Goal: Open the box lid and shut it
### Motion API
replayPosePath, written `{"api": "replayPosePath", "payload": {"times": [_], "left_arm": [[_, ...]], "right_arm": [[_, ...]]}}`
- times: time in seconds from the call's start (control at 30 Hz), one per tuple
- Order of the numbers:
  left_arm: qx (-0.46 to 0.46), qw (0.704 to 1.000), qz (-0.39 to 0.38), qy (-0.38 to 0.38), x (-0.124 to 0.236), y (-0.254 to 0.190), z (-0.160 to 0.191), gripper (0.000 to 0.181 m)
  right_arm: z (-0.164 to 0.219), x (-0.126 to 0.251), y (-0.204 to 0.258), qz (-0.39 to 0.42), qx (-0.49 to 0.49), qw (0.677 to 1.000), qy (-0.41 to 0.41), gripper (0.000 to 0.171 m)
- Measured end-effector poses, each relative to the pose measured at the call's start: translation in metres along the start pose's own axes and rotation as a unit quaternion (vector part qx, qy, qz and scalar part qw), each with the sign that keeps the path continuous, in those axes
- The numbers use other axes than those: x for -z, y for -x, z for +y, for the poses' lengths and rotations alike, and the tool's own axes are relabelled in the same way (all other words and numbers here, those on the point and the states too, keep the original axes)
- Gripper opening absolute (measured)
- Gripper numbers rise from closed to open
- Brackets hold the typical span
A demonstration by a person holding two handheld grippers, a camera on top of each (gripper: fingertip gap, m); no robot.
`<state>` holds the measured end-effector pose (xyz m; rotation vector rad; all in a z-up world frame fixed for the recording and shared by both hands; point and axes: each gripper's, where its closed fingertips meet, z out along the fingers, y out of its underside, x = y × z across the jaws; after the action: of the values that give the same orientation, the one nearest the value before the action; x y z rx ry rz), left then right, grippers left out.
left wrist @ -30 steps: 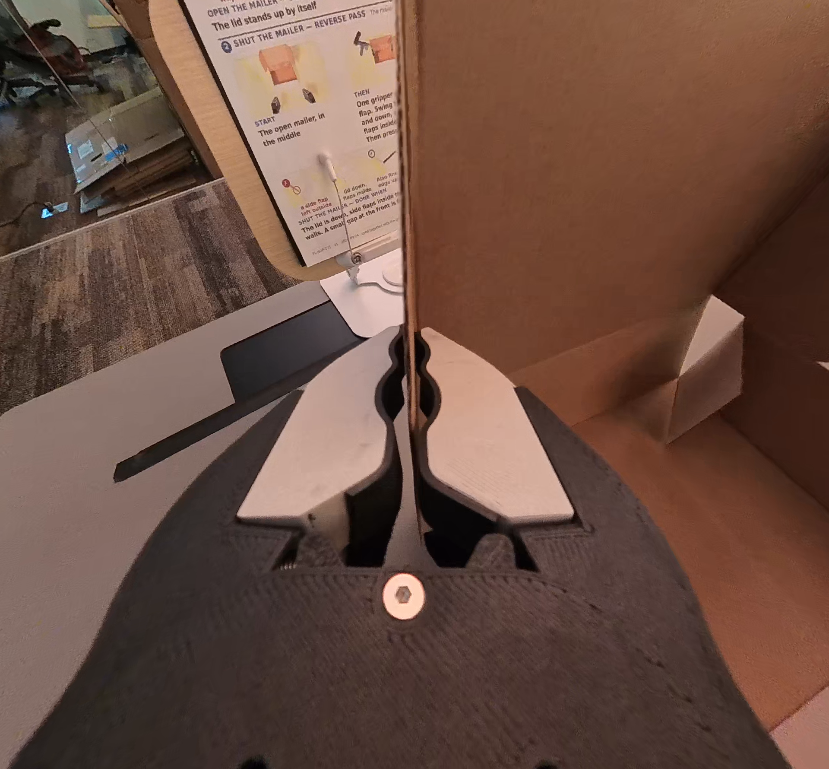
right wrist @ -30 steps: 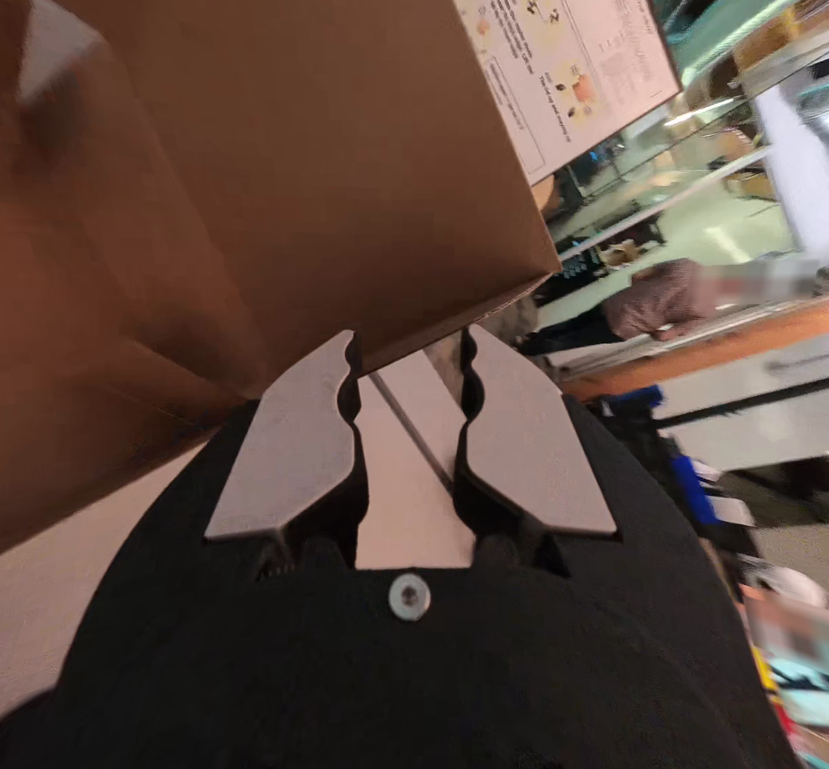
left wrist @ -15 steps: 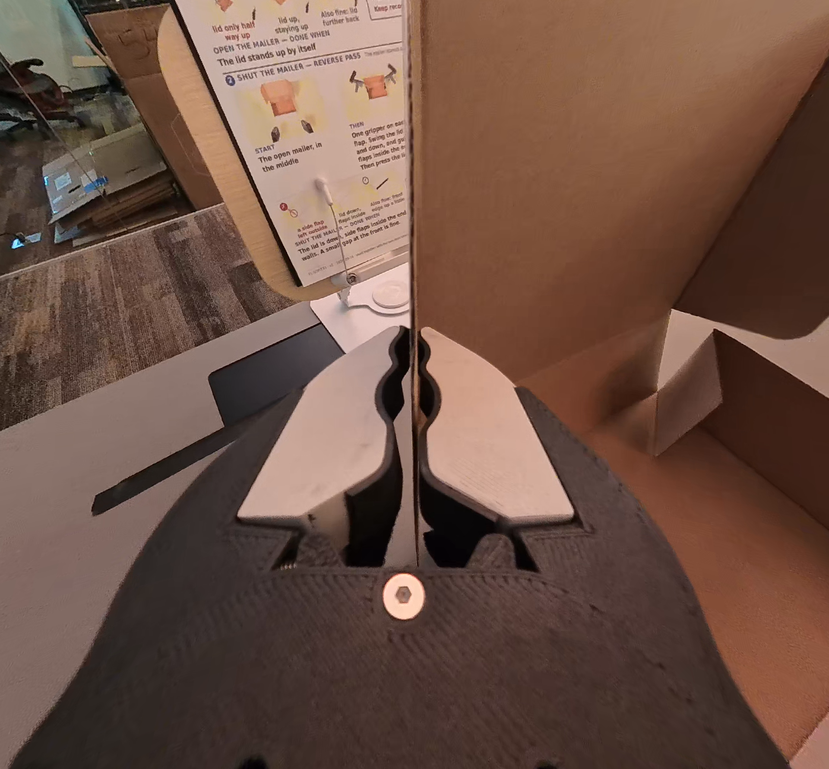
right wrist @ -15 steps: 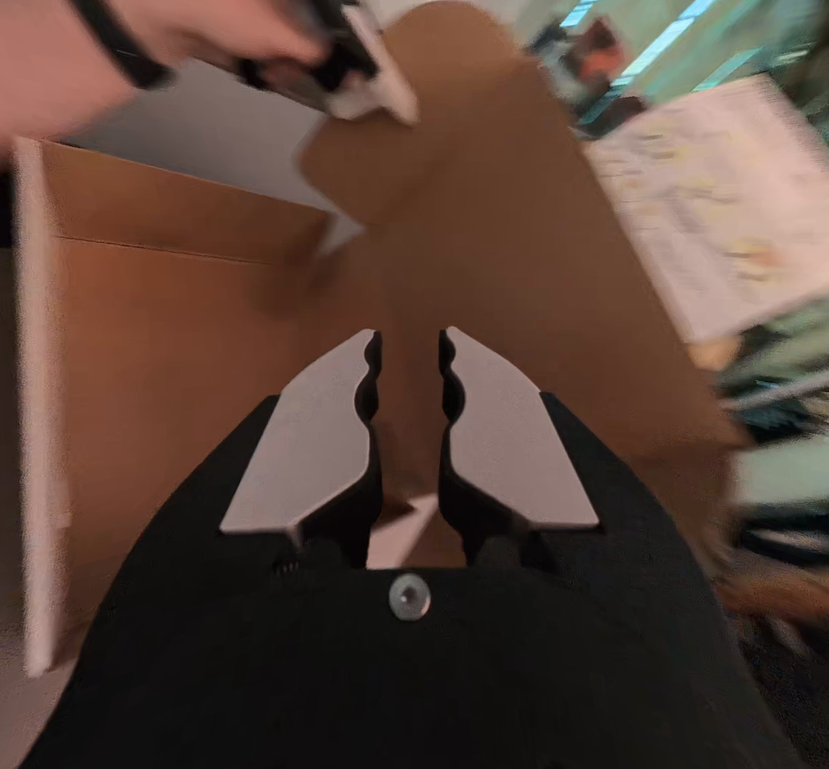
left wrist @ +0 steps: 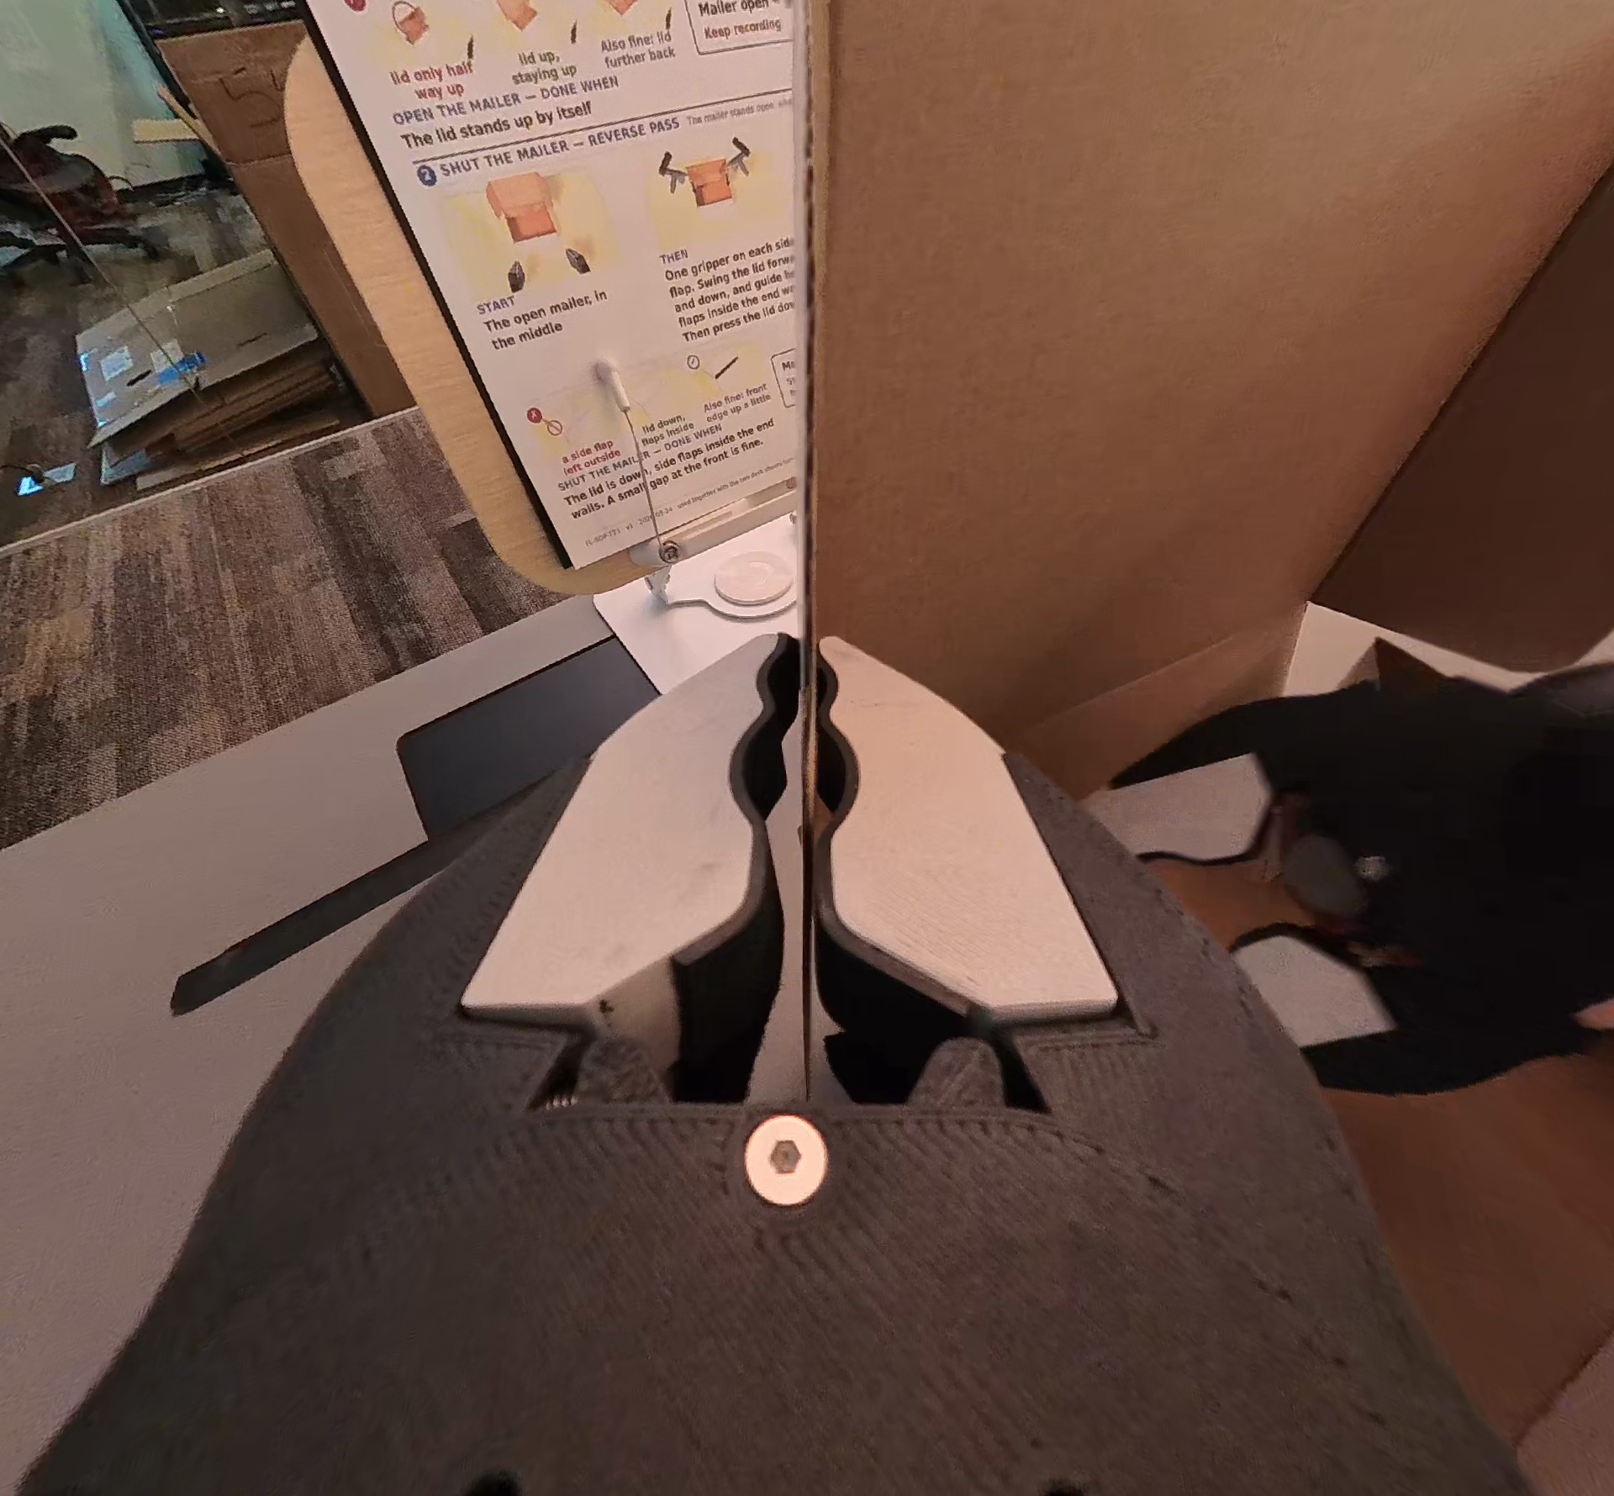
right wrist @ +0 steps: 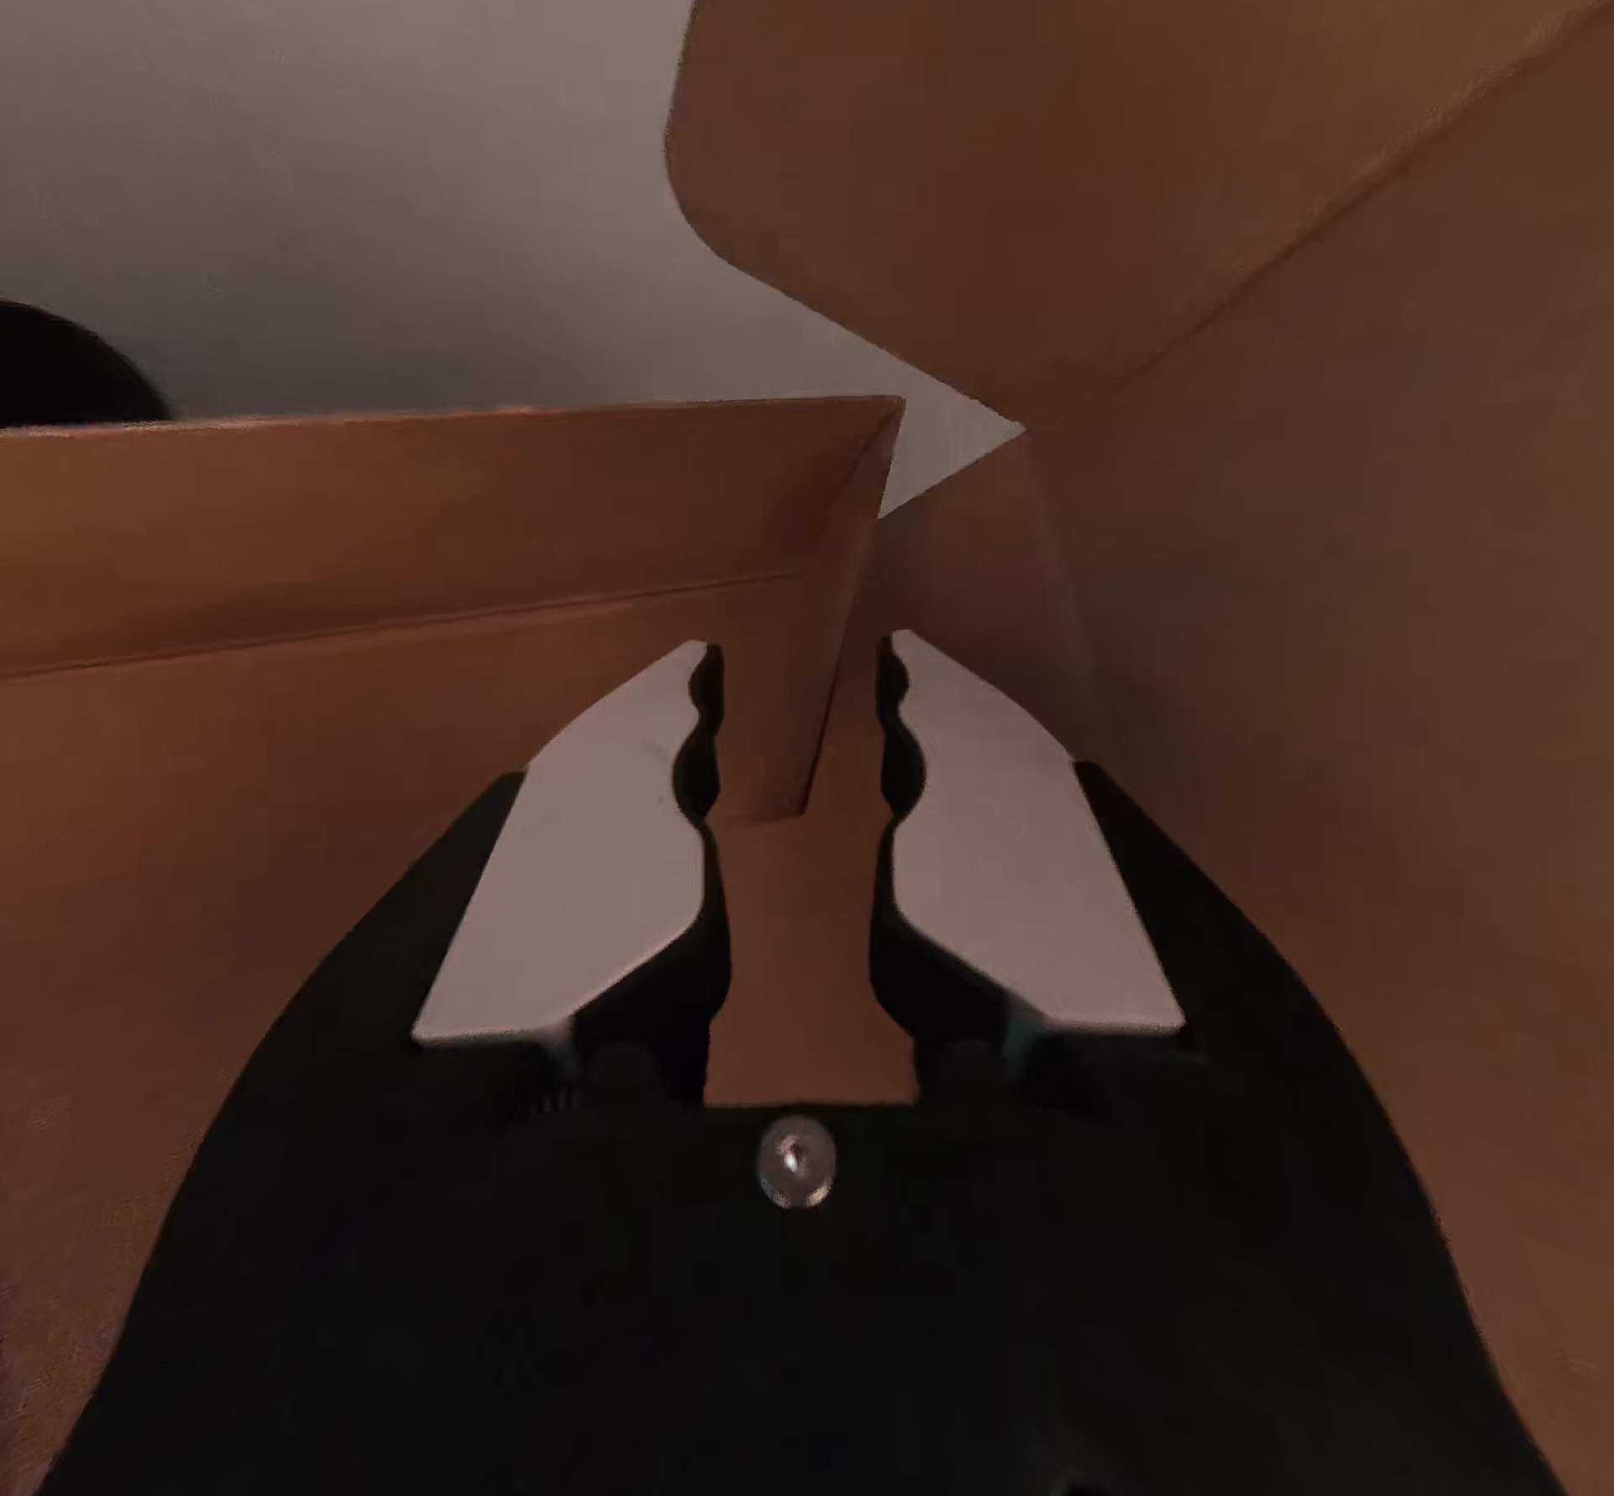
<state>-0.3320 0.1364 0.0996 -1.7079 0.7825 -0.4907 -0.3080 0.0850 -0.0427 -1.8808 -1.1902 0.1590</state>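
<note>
Left gripper (left wrist: pixel 808 659): jaws nearly closed on a thin upright sheet edge, pointing toward 12 o'clock. Right gripper (right wrist: pixel 796 651): jaws parted, gripping nothing.

1. Our right gripper (right wrist: pixel 799 651), which a second ago sat outside and under the raised lid, has swung over the rim and now points down into the cardboard box (right wrist: pixel 393 581), its fingers apart around a folded inner corner.
2. That gripper now shows as a dark blurred shape low on the right of our left wrist view (left wrist: pixel 1432 869), where only the bare box floor lay before.
3. The instruction sheet (left wrist: pixel 568 214) and the lid (left wrist: pixel 1179 275) sit lower in our left wrist view than before, with the lid's top edge now in sight.
</note>
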Motion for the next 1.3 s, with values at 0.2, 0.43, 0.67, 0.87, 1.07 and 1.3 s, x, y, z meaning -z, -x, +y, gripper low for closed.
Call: {"api": "replayPosePath", "payload": {"times": [0.2, 0.43, 0.67, 0.87, 1.07, 1.3], "left_arm": [[0.031, 0.999, -0.009, 0.021, 0.004, 0.000, 0.003, 0.001], [0.063, 0.997, 0.004, 0.042, 0.005, -0.013, 0.007, 0.002], [0.064, 0.995, -0.015, 0.080, 0.000, -0.022, 0.020, 0.002], [0.090, 0.991, -0.018, 0.093, -0.001, -0.023, 0.027, 0.003], [0.132, 0.985, -0.008, 0.112, -0.006, -0.018, 0.024, 0.004], [0.197, 0.969, -0.010, 0.149, -0.018, -0.017, 0.022, 0.005]], "right_arm": [[0.014, -0.018, -0.020, 0.050, -0.002, 0.997, 0.057, 0.007], [0.029, -0.019, -0.052, 0.129, 0.023, 0.988, 0.083, 0.009], [0.040, -0.022, -0.067, 0.157, 0.043, 0.982, 0.094, 0.011], [0.044, -0.025, -0.068, 0.166, 0.069, 0.978, 0.103, 0.013], [0.042, -0.027, -0.069, 0.174, 0.084, 0.975, 0.109, 0.014], [0.047, -0.029, -0.075, 0.181, 0.075, 0.975, 0.108, 0.014]]}}
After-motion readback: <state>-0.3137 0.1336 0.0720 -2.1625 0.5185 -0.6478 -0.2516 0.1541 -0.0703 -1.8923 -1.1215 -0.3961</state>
